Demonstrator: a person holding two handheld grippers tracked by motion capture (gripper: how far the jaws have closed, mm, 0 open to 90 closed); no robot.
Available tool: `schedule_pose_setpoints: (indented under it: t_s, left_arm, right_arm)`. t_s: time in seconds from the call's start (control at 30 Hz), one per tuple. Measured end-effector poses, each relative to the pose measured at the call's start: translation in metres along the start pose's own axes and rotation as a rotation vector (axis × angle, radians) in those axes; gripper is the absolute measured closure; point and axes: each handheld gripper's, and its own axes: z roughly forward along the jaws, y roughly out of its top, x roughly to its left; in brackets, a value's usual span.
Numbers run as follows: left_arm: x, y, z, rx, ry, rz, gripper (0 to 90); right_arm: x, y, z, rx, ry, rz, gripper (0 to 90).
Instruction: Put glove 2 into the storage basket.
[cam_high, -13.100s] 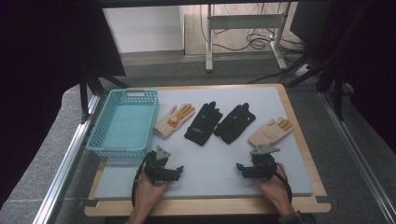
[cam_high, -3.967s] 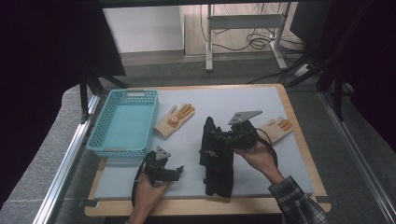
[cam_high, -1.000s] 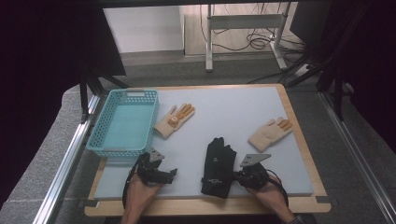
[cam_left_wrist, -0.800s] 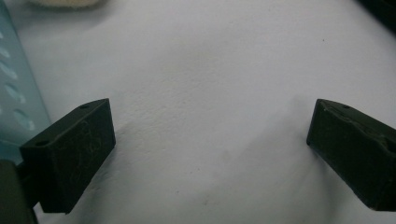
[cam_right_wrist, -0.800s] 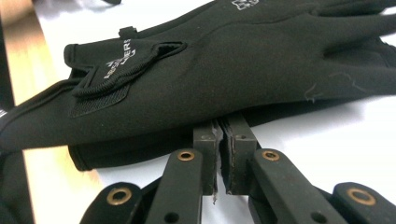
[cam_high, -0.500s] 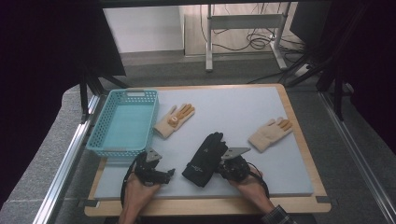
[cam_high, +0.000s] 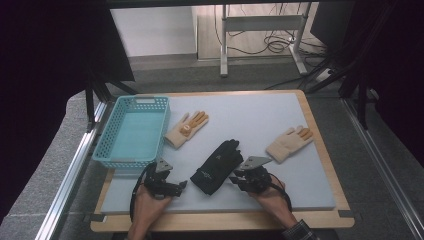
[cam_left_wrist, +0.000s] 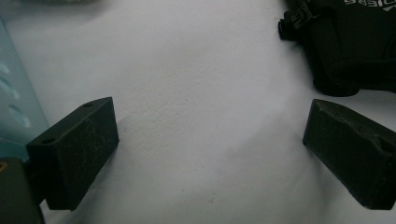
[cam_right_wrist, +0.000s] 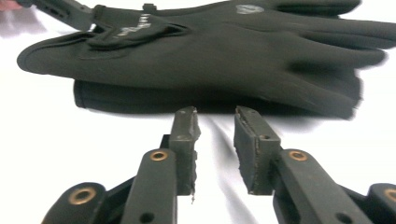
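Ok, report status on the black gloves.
Right hand-held gripper just opening, nothing between jaws. Black gloves stacked on the mat beside it. Left hand-held gripper open, idle. Nothing in the way.

The stacked gloves (cam_high: 217, 166) were black, the basket (cam_high: 132, 131) turquoise, two other gloves (cam_high: 186, 129) (cam_high: 289, 143) beige with orange fingertips.

The black gloves (cam_high: 218, 166) are lying stacked between the two hands, blocking the straight line across the mat's (cam_high: 260, 120) front. Bare mat is stretching open behind them, up the middle. The blue basket (cam_high: 133, 131) is walling off the left; tan gloves (cam_high: 186, 129) (cam_high: 289, 143) are flanking that middle lane.
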Motion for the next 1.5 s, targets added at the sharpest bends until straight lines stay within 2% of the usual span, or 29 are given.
schedule_pose_setpoints:
  t_s: [0.1, 0.17, 0.27, 0.33, 0.47, 0.53, 0.6, 0.63, 0.77, 0.87, 1.43, 1.5]
  left_arm:
    - [0.000, 0.000, 0.000, 0.000, 0.000, 0.000, 3.5]
    - [0.000, 0.000, 0.000, 0.000, 0.000, -0.001, 3.5]
    - [0.000, 0.000, 0.000, 0.001, 0.000, -0.001, 3.5]
    - [0.000, 0.000, 0.000, 0.001, 0.000, -0.002, 3.5]
    - [0.000, 0.000, 0.000, 0.001, 0.000, -0.002, 3.5]
    - [0.000, 0.000, 0.000, 0.001, -0.001, -0.002, 3.4]
    - [0.000, 0.000, 0.000, 0.001, -0.001, -0.003, 3.4]
    - [0.000, 0.000, 0.000, 0.002, 0.000, -0.003, 3.4]
    - [0.000, 0.000, 0.000, 0.002, -0.001, -0.005, 3.4]
    - [0.000, 0.000, 0.000, 0.004, -0.001, -0.004, 3.4]
    - [0.000, 0.000, -0.001, -0.001, 0.003, -0.002, 4.3]
    - [-0.002, 0.001, -0.002, -0.003, -0.016, -0.014, 4.3]
  right_arm:
    - [-0.006, -0.004, -0.008, -0.007, -0.015, 0.017, 61.1]
    - [-0.015, -0.010, -0.019, -0.013, -0.035, 0.042, 53.7]
    - [-0.021, -0.016, -0.025, -0.014, -0.049, 0.061, 50.1]
    - [-0.029, -0.023, -0.033, -0.013, -0.081, 0.076, 43.3]
    - [-0.037, -0.030, -0.039, -0.004, -0.114, 0.090, 37.6]
    - [-0.047, -0.038, -0.044, 0.002, -0.159, 0.106, 32.7]
    - [-0.049, -0.041, -0.045, 0.001, -0.170, 0.110, 31.8]
    - [-0.053, -0.045, -0.047, 0.008, -0.198, 0.111, 29.9]
    - [-0.059, -0.052, -0.048, 0.022, -0.240, 0.111, 26.6]
    - [-0.063, -0.054, -0.049, 0.006, -0.223, 0.135, 25.0]
    - [-0.062, -0.055, -0.047, 0.007, -0.235, 0.132, 23.0]
    - [-0.062, -0.055, -0.047, 0.007, -0.235, 0.132, 22.9]
